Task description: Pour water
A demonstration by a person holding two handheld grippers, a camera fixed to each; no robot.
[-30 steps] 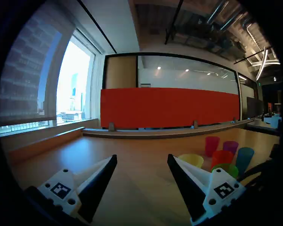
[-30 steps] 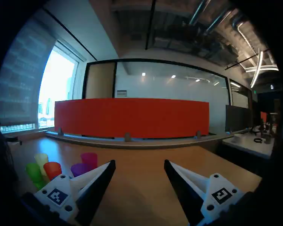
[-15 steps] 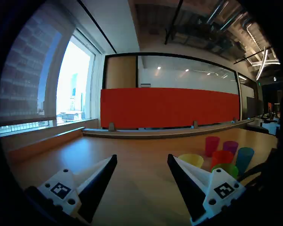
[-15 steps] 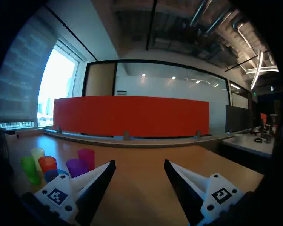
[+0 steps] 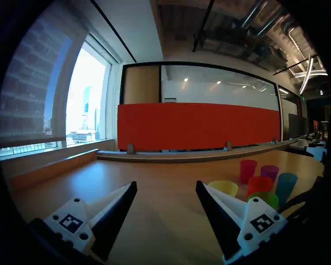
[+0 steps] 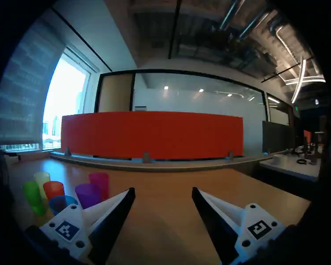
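A cluster of several coloured plastic cups stands on the wooden table. In the left gripper view the yellow cup point(image 5: 223, 187), pink cup point(image 5: 247, 170), purple cup point(image 5: 269, 172), orange cup point(image 5: 259, 184), blue cup point(image 5: 286, 186) and green cup point(image 5: 265, 198) sit to the right, partly behind the right finger. My left gripper point(image 5: 165, 194) is open and holds nothing. In the right gripper view the cups stand at lower left: green cup point(image 6: 32, 196), orange cup point(image 6: 53, 190), purple cup point(image 6: 88, 194), pink cup point(image 6: 99, 183). My right gripper point(image 6: 163, 196) is open and holds nothing.
A long red divider panel point(image 5: 196, 126) runs along the table's far edge point(image 5: 187, 155). A bright window point(image 5: 84, 104) is at the left. A neighbouring desk point(image 6: 289, 168) with small items lies at the right of the right gripper view.
The right gripper has risen slightly, so the cups now sit more fully in its view and the blue one shows. The left gripper has held still.
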